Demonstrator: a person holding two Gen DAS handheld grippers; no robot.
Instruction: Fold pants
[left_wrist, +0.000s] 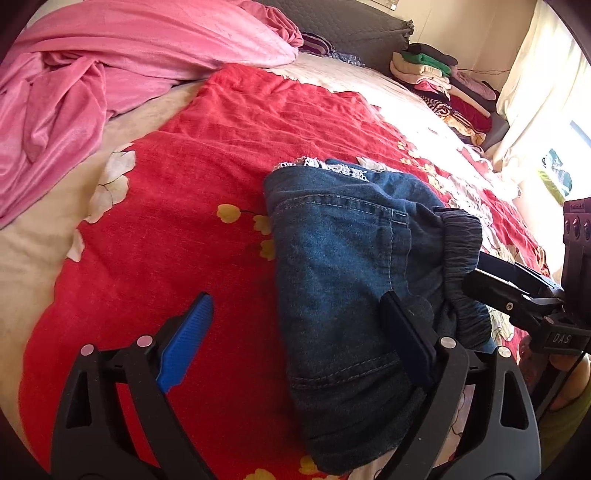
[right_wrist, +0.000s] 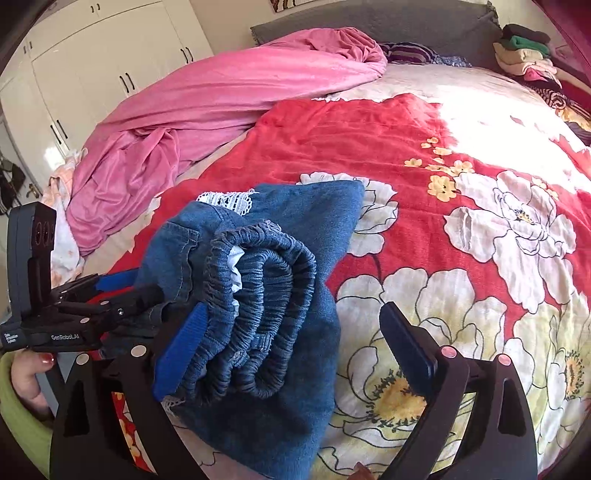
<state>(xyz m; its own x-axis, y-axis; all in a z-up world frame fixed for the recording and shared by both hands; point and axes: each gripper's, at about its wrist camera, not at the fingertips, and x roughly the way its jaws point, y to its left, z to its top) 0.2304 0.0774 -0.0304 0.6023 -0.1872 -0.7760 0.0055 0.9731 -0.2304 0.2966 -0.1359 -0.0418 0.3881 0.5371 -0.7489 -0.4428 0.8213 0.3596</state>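
The pants (right_wrist: 258, 314), blue denim with an elastic waistband (right_wrist: 266, 332) and a strip of white lace, lie as a compact folded bundle on the red flowered bedspread (left_wrist: 166, 258), near the front edge of the bed. The waistband is bunched in thick loops on top of the bundle, facing the right gripper (right_wrist: 295, 354).

That gripper's fingers stand wide; the blue one rests against the waistband's left side, while the dark one hangs well clear over the bedspread. The left gripper (left_wrist: 295, 339) is likewise spread wide: its dark finger lies on the denim at the bundle's right side, its blue finger off to the left above the bedspread. Neither pinches the cloth.

The risk, as I judge it, is the springy waistband: with nothing pressing it, the loops may relax and open the fold, or a finger drawn away could catch the gathers and drag the bundle askew.

Beyond the pants lie a pink blanket (left_wrist: 110, 74) and, farther off, a pile of folded clothes (left_wrist: 443, 81).
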